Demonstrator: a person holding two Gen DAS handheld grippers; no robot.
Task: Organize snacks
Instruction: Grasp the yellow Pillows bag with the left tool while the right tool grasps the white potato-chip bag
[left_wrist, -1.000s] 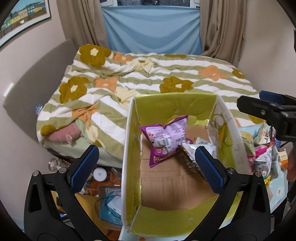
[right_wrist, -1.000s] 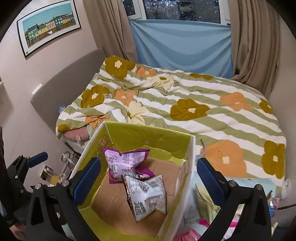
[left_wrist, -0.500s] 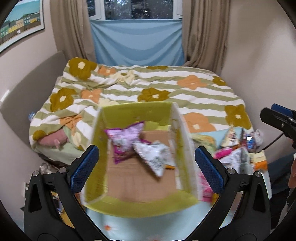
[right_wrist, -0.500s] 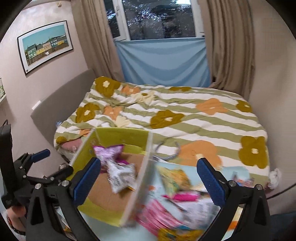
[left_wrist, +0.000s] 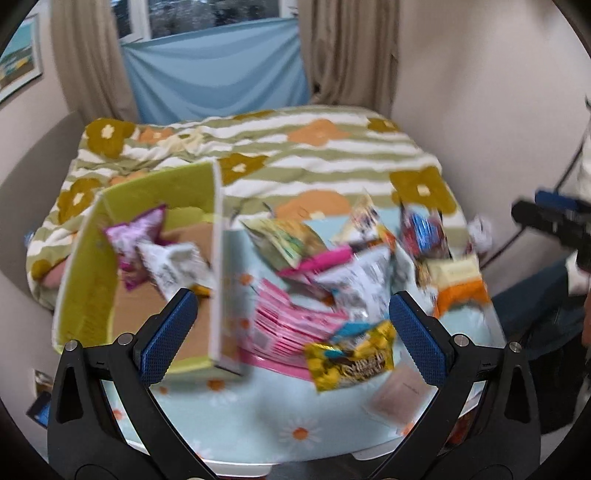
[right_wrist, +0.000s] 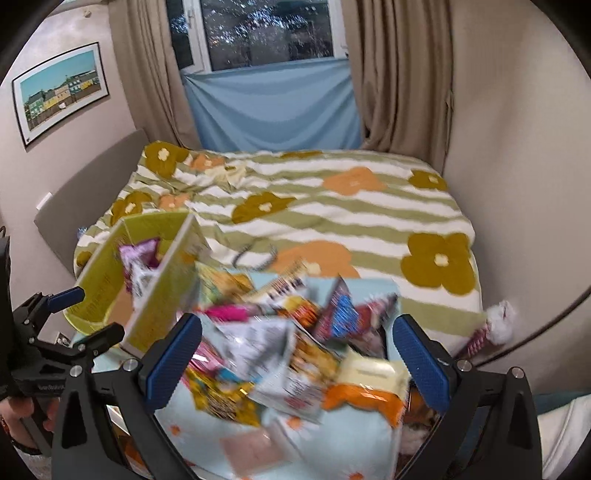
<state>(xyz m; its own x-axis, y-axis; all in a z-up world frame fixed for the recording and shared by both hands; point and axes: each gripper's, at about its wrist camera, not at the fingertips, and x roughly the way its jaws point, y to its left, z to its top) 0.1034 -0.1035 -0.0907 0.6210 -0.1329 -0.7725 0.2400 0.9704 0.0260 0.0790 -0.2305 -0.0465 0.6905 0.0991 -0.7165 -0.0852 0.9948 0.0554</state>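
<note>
Both views have swung rightward off the green box (left_wrist: 92, 280) to the snack pile (left_wrist: 347, 280) beside it; with left gripper (left_wrist: 291, 328) and right gripper (right_wrist: 297, 356) spread empty, select one topmost packet, e.g. the yellow packet (left_wrist: 351, 354), and pinch its edge.

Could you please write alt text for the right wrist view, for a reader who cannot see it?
The open right gripper hovers empty over a blurred pile of snack packets on a daisy-print cloth. To the left stands a yellow-green cardboard box holding two packets, with the left gripper beside it. Behind lies a bed with a flowered quilt.
</note>
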